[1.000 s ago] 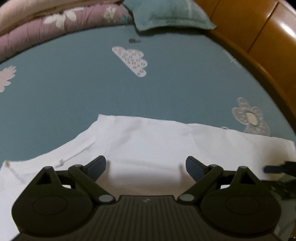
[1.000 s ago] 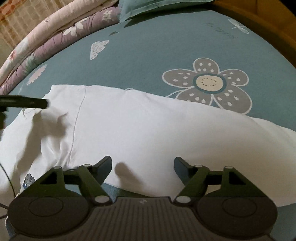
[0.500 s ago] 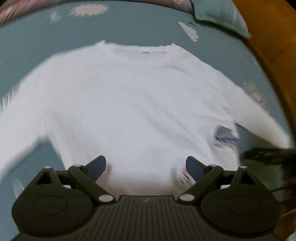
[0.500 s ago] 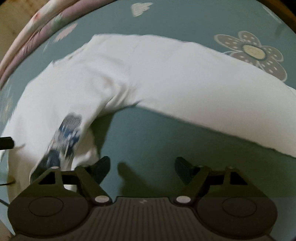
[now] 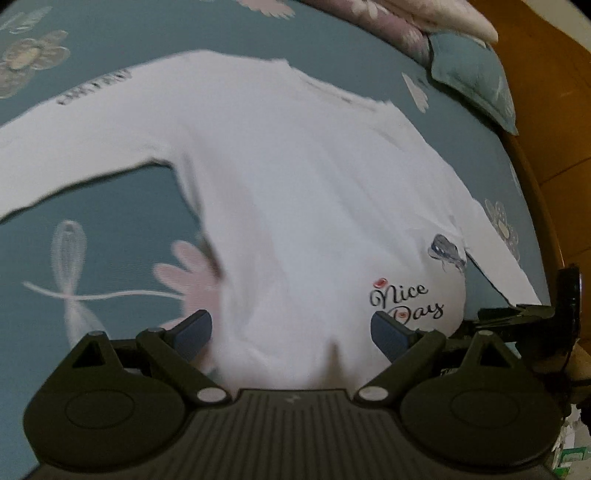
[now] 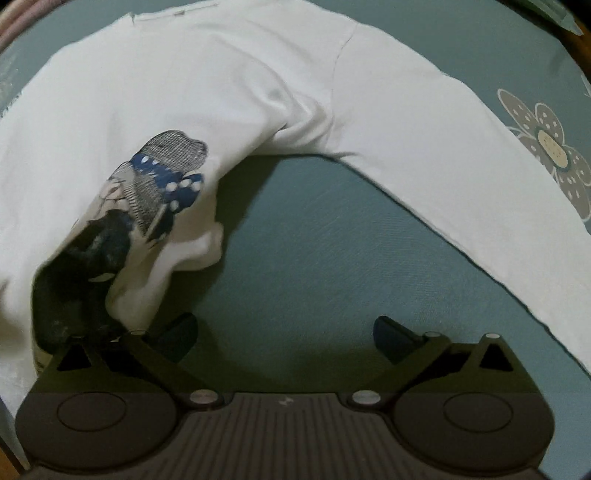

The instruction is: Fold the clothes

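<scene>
white long-sleeved shirt (image 5: 295, 192) lies spread on the bed (image 5: 110, 229), which is covered by a teal sheet with flower prints. collar toward the pillow (image 5: 476, 77) and the folded quilt (image 5: 399, 22) at the far end.

left gripper (image 5: 291, 330): fingers spread wide, pinching nothing. the shirt's lower body lies between and ahead of them; its hem runs down behind the gripper body, so contact cannot be told. the "nice day" lettering (image 5: 404, 301) sits just beside the right-hand finger (image 5: 391, 334). one sleeve (image 5: 85, 133) stretches away to the left.

right gripper (image 6: 286, 338): fingers spread wide, pinching nothing. bare sheet lies between them. the shirt (image 6: 184, 74) arches above; its other sleeve (image 6: 461, 166) runs off to the right, apart from the fingers. the bunched lower corner with the blue and grey print (image 6: 162, 181) lies just beside the left-hand finger (image 6: 177, 336).

the right gripper also shows at the right edge of the left view (image 5: 524, 321).
</scene>
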Motion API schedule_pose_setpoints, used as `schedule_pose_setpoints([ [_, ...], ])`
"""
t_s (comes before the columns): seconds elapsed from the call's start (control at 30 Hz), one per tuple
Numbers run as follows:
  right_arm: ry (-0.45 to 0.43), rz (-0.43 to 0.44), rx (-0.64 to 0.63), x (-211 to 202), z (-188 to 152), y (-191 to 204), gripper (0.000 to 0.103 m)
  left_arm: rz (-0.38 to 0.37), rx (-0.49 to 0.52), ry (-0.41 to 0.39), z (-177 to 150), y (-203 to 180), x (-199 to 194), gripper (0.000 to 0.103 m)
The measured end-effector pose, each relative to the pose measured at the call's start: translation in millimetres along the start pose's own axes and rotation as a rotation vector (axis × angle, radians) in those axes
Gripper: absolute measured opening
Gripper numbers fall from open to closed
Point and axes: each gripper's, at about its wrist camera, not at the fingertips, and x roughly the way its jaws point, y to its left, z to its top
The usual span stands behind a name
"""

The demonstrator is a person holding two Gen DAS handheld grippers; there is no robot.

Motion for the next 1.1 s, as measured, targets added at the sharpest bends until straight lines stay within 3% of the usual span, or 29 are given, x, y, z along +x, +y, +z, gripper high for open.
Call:
schedule_pose_setpoints([
  [0.13,-0.039,-0.038,0.009,-27.6,7.6,17.2,0.103,0.102,0.007,0.017,-9.8,20.1,-11.4,0.093],
  [0.27,-0.126,-0.084,-0.072,-65.6,25.2,50.6,0.103,0.234,0.024,0.076,-20.6,35.2,-11.1,0.093],
  [0.4,-0.185,-0.032,-0.268,-91.2,39.1,107.9,0.103,0.239,0.009,0.067,-33.2,45.8,-16.8,0.093],
  [0.57,-0.100,0.093,-0.484,-67.8,41.0,193.9,0.103,0.266,-0.037,0.069,-49.2,56.8,-18.0,0.093],
  [0.73,-0.049,0.180,-0.658,-39.9,13.3,259.0,0.103,0.346,-0.104,0.048,-68.4,73.3,-28.4,0.093],
  [0.93,-0.037,0.163,-0.822,-18.2,-22.5,310.5,0.103,0.394,-0.189,0.025,-88.9,83.5,-39.8,0.093],
  [1.1,-0.071,0.082,-0.864,-11.3,-27.9,318.0,0.103,0.395,-0.213,0.010,-98.1,76.7,-41.9,0.093],
])
